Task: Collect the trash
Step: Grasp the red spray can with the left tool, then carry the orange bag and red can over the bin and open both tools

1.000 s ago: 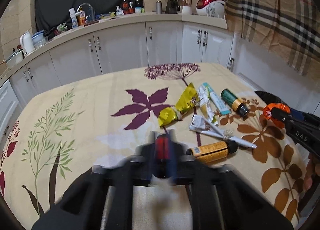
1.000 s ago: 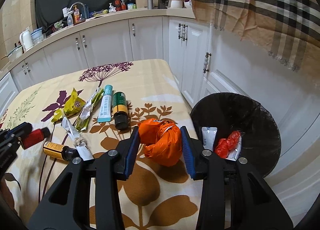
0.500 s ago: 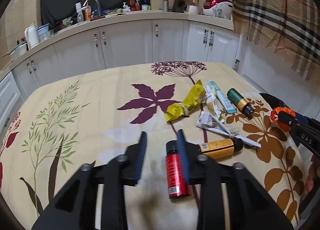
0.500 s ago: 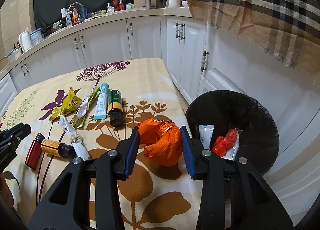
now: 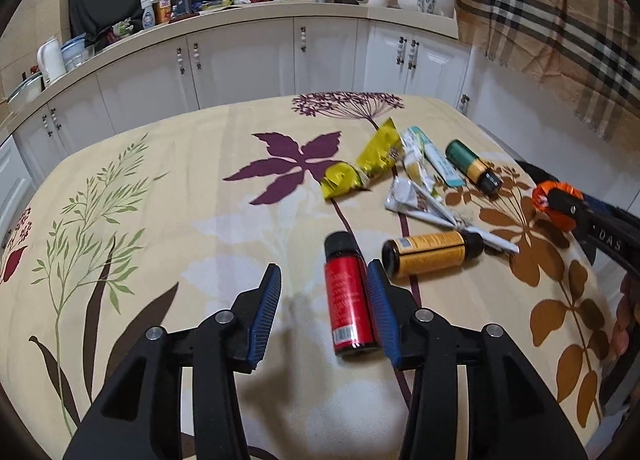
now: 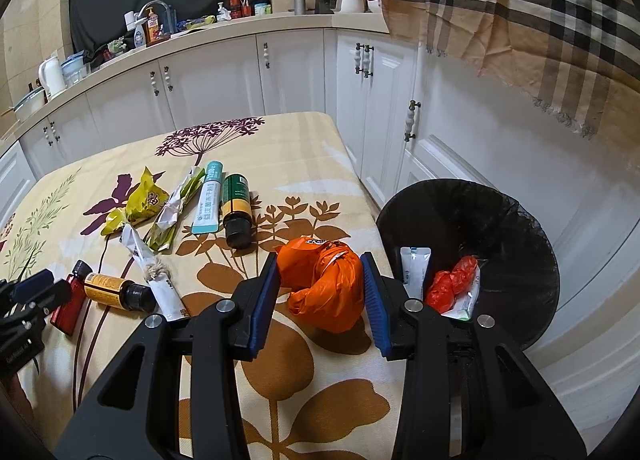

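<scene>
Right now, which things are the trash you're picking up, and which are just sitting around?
For the job: orange bag held in the right gripper; red bottle lying by the open left gripper; yellow bottle; green bottle; yellow wrapper; black bin.

Just sitting around: white kettle, soap bottle, plaid cloth.

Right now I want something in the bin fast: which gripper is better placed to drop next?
Right. The right gripper is shut on the orange bag, beside the black bin. The left gripper is open, the red bottle lying loose on the table.
</scene>
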`<action>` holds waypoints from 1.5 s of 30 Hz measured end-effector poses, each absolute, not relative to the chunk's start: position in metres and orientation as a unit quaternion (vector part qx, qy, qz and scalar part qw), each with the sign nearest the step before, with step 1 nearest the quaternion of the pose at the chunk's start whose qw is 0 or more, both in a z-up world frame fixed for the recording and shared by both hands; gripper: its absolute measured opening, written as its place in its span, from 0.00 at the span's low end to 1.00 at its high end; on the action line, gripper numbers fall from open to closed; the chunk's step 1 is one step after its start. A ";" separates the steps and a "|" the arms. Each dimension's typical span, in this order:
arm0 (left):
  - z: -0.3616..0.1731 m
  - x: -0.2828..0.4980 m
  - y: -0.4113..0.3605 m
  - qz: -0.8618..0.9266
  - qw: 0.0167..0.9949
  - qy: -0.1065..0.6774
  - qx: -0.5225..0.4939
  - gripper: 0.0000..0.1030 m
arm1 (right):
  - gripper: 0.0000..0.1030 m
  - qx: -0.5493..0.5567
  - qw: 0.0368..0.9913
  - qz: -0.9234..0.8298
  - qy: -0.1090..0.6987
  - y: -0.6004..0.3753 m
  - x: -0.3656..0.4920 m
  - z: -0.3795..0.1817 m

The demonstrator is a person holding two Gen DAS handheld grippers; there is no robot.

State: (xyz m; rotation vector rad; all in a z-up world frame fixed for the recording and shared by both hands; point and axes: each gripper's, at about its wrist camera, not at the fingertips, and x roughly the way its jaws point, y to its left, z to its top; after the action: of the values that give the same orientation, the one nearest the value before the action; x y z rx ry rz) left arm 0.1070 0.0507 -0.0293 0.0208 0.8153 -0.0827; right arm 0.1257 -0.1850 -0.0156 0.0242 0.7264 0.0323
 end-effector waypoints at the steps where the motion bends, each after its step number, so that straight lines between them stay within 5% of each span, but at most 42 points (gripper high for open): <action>1: -0.030 0.107 0.050 -0.040 0.916 0.399 0.010 0.43 | 0.38 0.012 0.935 0.016 0.355 -0.185 0.125 -0.016; 3: -0.031 0.108 0.049 -0.039 0.915 0.402 0.008 0.43 | 0.38 0.012 0.935 0.016 0.355 -0.185 0.126 -0.016; 7: -0.034 0.108 0.046 -0.046 0.910 0.411 0.014 0.26 | 0.38 0.011 0.934 0.018 0.356 -0.183 0.125 -0.016; 25: 0.011 0.117 0.022 -0.053 0.940 0.335 0.025 0.24 | 0.38 0.011 0.943 -0.006 0.332 -0.202 0.119 -0.003; 45: 0.020 0.193 -0.172 -0.191 0.931 0.300 0.082 0.25 | 0.38 0.023 0.936 -0.123 0.329 -0.317 0.161 -0.015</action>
State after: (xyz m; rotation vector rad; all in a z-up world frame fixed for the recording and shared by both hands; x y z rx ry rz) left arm 0.1930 -0.1720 0.0203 0.1689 0.6149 -0.3910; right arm 0.1610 -0.3167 -0.0150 0.0469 0.6721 -0.2523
